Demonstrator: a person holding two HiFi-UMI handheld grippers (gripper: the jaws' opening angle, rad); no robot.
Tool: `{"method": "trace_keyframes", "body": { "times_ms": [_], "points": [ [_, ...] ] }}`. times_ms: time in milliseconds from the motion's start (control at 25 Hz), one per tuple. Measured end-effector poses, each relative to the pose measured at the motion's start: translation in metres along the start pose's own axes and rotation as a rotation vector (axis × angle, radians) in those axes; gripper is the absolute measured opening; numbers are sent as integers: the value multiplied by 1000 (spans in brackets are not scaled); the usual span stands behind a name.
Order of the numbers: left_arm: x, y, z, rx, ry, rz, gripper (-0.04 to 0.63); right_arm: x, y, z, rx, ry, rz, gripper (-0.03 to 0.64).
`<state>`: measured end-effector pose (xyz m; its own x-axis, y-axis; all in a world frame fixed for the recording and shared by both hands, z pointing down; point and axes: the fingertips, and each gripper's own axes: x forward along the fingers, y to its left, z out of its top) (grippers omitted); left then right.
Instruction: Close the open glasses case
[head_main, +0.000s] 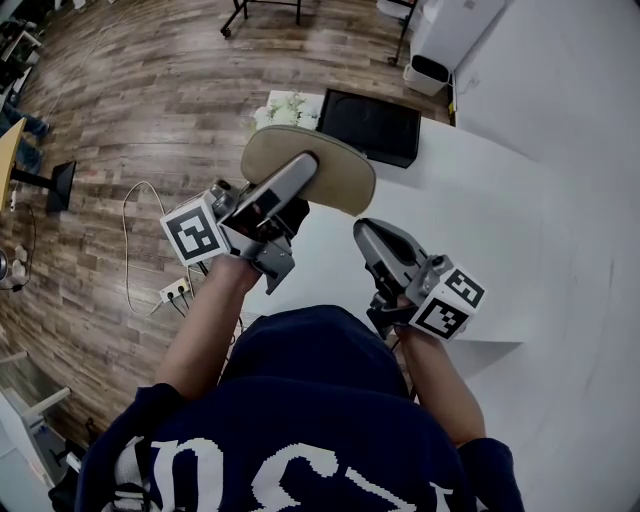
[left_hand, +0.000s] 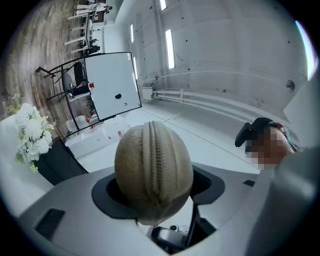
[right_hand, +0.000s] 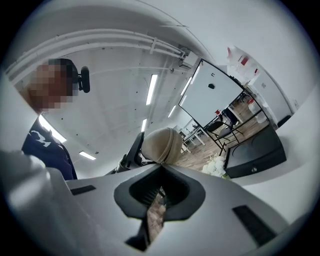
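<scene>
A person's left tongs (head_main: 300, 172) (left_hand: 157, 192) are clamped on a tan, oval glasses case (head_main: 345, 178) (left_hand: 152, 165), their pads pressing its two sides. The case juts out past the tips and is held in the air above a white worktop (head_main: 480, 200). In the left gripper view the zip teeth meet along the end of the case nearest the tongs.

The right tongs (head_main: 366, 232) (right_hand: 160, 192) are pressed together with nothing between them. The case (right_hand: 161, 145) sits just beyond their tips, with the left tongs to the left of them.

Farther out past both pairs of tongs, a black box (head_main: 370, 125) and a bunch of white flowers (head_main: 285, 108) (left_hand: 32, 132) rest on the worktop.
</scene>
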<state>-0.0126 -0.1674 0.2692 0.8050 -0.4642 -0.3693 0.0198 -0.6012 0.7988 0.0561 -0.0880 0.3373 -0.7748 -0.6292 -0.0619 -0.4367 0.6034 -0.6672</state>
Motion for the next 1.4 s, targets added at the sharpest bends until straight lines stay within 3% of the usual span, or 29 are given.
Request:
{"method": "trace_keyframes", "body": {
  "times_ms": [280, 480, 640, 760, 880, 960, 1080, 1160, 1200, 1320, 1360, 1400],
  "points": [
    [5, -7, -6, -16, 35, -35, 290, -9, -3, 24, -117, -25, -40, 23],
    [5, -6, -6, -31, 43, -37, 288, -9, 1, 21, -141, -17, -25, 22],
    [7, -8, -8, -22, 60, -45, 285, -16, -6, 33, -82, -103, -58, 23],
    [3, -5, -13, -9, 112, -29, 285, -47, -34, 69, -42, -221, -134, 21],
    [-10, 0, -12, -42, 108, -8, 285, -56, -40, 82, -117, -111, -103, 21],
    [-14, 3, -10, -60, 81, -5, 285, -47, -29, 70, -180, -5, -55, 23],
    [-13, 1, -10, -60, 72, -11, 287, -29, -14, 41, -209, 77, 9, 29],
    [-10, -4, -10, -62, 74, -21, 287, -16, -4, 20, -183, 113, 59, 139],
    [-9, -6, -9, -63, 74, -26, 287, -10, -1, 12, -175, 127, 76, 153],
    [-4, -9, -7, -66, 63, -30, 287, 4, 5, 2, -175, 137, 82, 152],
    [-3, -9, -7, -64, 59, -28, 287, 5, 5, 4, -181, 130, 78, 79],
    [-2, -10, -6, -62, 55, -26, 287, 4, 6, 6, -190, 124, 76, 51]
  ]
}}
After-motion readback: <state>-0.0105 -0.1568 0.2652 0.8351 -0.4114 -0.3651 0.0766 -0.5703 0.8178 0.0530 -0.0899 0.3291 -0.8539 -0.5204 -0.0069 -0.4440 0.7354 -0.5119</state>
